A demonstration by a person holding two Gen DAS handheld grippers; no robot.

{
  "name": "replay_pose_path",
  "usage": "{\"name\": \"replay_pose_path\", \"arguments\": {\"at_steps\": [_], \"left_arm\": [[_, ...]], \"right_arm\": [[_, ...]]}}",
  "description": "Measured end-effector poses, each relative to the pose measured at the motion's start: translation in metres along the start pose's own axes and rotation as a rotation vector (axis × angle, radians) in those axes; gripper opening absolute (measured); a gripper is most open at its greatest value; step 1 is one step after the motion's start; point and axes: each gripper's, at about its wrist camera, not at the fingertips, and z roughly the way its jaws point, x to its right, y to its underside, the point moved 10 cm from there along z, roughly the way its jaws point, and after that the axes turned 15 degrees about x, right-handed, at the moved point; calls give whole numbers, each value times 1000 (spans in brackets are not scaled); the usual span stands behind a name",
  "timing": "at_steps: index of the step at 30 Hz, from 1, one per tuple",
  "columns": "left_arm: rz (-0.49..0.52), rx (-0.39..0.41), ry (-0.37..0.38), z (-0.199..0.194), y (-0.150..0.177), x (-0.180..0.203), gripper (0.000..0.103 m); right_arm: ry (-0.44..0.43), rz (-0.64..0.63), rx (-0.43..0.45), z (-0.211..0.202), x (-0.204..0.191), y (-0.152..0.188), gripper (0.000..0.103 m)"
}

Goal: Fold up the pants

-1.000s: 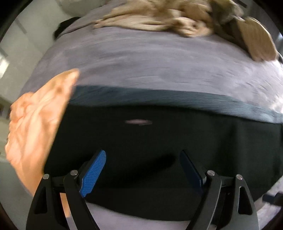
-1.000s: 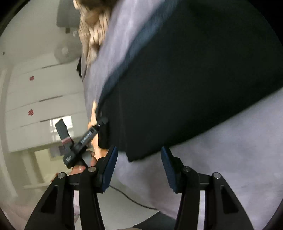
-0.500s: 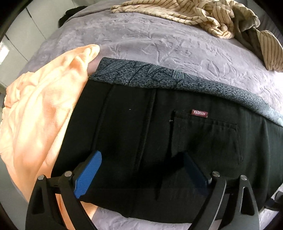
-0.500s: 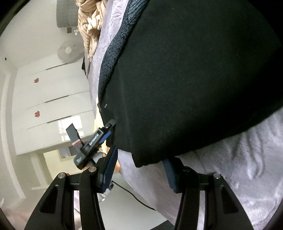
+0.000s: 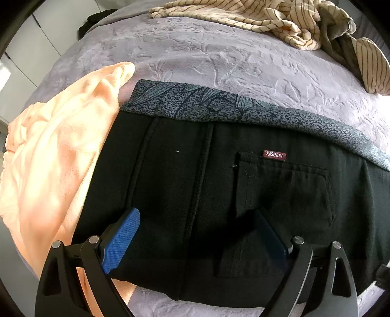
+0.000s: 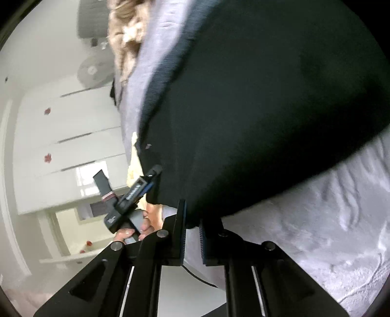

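Black pants (image 5: 219,195) lie flat on the lilac bedspread, grey patterned waistband (image 5: 219,104) away from me, a red "FASHION" tag (image 5: 275,155) above the back pocket. My left gripper (image 5: 195,234) is open, its blue pads just above the pants near their front edge. In the right wrist view the pants (image 6: 268,109) fill the upper frame. My right gripper (image 6: 192,234) is shut on the corner of the pants at the bed's edge. The left gripper's body (image 6: 131,195) shows there, further along the same edge.
A peach garment (image 5: 53,158) lies left of the pants, touching them. A striped beige garment (image 5: 280,22) is heaped at the far side of the bed (image 5: 219,56). White cupboards (image 6: 61,136) and a fan stand beyond the bed.
My right gripper has closed on the corner of the pants. My left gripper has stayed open over the pants, and its view has steadied.
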Motion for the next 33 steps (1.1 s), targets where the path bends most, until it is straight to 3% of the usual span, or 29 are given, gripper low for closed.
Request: {"name": "replay_pose_path", "arguments": {"at_steps": [4, 8, 11, 12, 13, 16, 18, 22, 25, 28, 30, 33], "left_arm": [[6, 8, -2, 0, 0, 1, 96], [11, 7, -6, 0, 1, 2, 96], [24, -2, -8, -5, 0, 2, 96], [32, -11, -15, -8, -1, 3, 96], [37, -24, -17, -14, -3, 5, 96], [27, 34, 59, -33, -22, 23, 96], [48, 74, 68, -36, -37, 34, 96], [25, 84, 46, -14, -59, 53, 96], [7, 75, -13, 12, -65, 50, 96], [-50, 61, -5, 29, -70, 40, 102], [-48, 60, -11, 27, -73, 36, 102], [-3, 55, -27, 16, -73, 34, 102]], "right_arm": [[26, -5, 22, 3, 3, -6, 10], [240, -170, 11, 5, 20, -5, 8], [284, -148, -11, -7, 32, -1, 8], [369, -192, -22, -17, 38, 0, 9], [388, -217, -38, -24, 36, 0, 12], [319, -286, -38, -36, 3, -10, 21], [310, -416, 16, -33, -27, -30, 43], [324, -584, 53, 10, -65, -71, 42], [353, -612, 33, 49, -66, -87, 39], [444, -633, 33, 77, -51, -101, 33], [444, -575, 86, 73, -48, -116, 27], [464, -495, 175, 46, -44, -134, 32]]}}
